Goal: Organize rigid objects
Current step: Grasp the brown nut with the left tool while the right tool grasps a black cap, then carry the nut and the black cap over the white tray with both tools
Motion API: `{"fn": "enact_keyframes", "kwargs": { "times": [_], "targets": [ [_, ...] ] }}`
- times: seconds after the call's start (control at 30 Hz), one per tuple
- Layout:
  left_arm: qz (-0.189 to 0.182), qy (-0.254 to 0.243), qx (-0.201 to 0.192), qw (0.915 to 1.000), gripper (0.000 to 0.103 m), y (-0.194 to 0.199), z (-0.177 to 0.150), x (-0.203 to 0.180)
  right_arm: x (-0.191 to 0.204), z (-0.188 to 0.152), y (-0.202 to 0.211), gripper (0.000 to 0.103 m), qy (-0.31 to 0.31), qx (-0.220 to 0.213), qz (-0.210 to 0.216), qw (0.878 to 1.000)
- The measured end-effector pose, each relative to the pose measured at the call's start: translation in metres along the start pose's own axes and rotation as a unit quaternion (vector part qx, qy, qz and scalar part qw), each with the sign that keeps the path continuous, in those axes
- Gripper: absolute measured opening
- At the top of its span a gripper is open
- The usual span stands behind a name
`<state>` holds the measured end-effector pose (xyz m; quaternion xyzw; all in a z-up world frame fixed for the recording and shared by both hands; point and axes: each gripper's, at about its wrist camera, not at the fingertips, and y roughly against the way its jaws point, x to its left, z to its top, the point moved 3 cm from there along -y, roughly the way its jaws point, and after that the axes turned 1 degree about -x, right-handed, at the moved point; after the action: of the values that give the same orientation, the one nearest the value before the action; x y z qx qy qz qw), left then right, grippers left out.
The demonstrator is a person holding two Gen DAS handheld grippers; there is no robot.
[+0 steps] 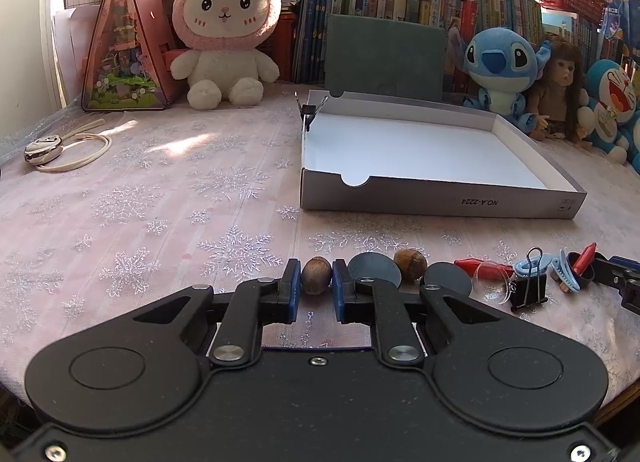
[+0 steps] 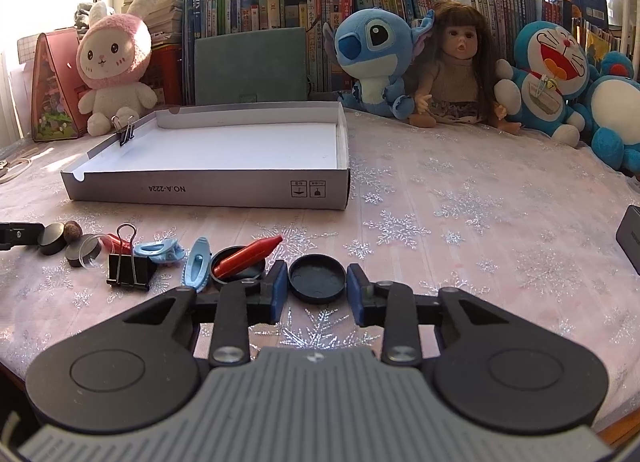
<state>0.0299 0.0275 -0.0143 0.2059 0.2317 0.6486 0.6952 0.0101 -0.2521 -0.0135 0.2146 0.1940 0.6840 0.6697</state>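
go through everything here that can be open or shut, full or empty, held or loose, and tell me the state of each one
left gripper: shut on a brown nut.
right gripper: open, a black round lid between its fingers, gaps either side.
cardboard box: open-topped, empty inside, a binder clip clamped on its wall.
black binder clip: loose on the table.
second nut: loose, ungripped.

Tablecloth (image 2: 460, 190) seen as thin pink cloth w/ shiny silver snowflake print. Grey box (image 2: 208, 192) on it: matt card outside, smooth white paper inside. Binder clip (image 2: 130, 268) in front of box: matt black body, bright wire handles, prob. metal. Round cap (image 2: 317, 277) nearer than box: dull black plastic. Nut (image 1: 316, 275) in front of box: brown, faintly glossy shell. Bunny (image 1: 224, 30) behind box: fuzzy plush. Gripper pads (image 1: 294, 282): blue, rubbery-looking, matt
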Motion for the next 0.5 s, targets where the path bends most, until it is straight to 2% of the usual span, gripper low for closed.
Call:
{"fn": "enact_keyframes", "kwargs": {
  "times": [0.33,0.5],
  "targets": [
    [-0.024,-0.001,-0.022,0.9995,0.015,0.014,0.024,0.000,-0.013,0.019,0.005,0.037,-0.024,-0.013,-0.012,1.000],
    [-0.057,0.003,-0.023,0.9981,0.015,0.010,0.051,-0.007,-0.016,0.037,0.002,0.037,-0.032,-0.012,-0.008,0.999]
  ]
}}
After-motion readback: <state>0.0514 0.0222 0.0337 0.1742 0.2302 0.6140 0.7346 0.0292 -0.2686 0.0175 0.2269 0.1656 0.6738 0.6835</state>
